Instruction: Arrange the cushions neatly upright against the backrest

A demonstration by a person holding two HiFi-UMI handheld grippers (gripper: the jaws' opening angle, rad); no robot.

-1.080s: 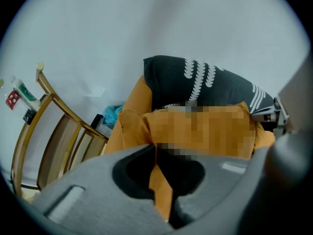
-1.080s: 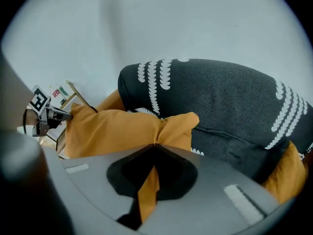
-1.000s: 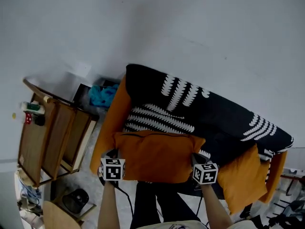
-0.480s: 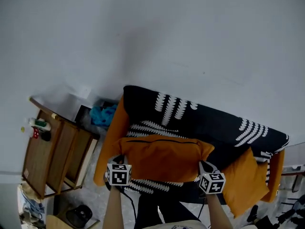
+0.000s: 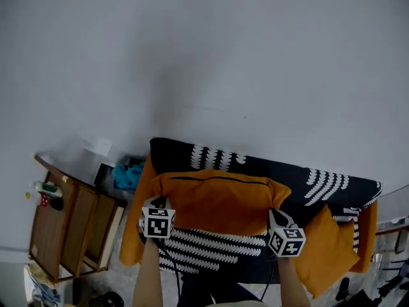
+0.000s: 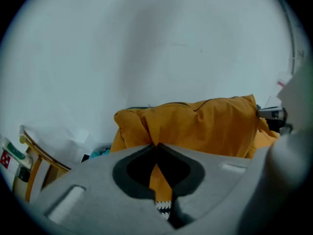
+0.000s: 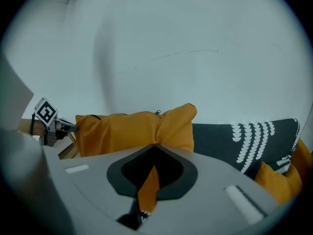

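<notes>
An orange cushion (image 5: 220,200) hangs in the air in front of the black backrest (image 5: 294,171) of a sofa with a white leaf print. My left gripper (image 5: 157,204) is shut on the cushion's left edge, and my right gripper (image 5: 275,215) is shut on its right edge. In the left gripper view the orange cushion (image 6: 195,129) fills the middle, its fabric pinched in my left gripper (image 6: 156,146). The right gripper view shows the orange cushion (image 7: 132,131) pinched in my right gripper (image 7: 156,145). A second orange cushion (image 5: 326,242) leans at the sofa's right end.
A wooden side table (image 5: 70,226) with small bottles stands left of the sofa. A blue cloth (image 5: 126,174) lies between table and sofa. The sofa's orange left arm (image 5: 135,235) and patterned seat (image 5: 211,251) lie below the held cushion. A white wall (image 5: 204,56) rises behind.
Both grippers have lifted the orange cushion off the seat and carried it up and back toward the backrest. The patterned seat beneath it has come into view.
</notes>
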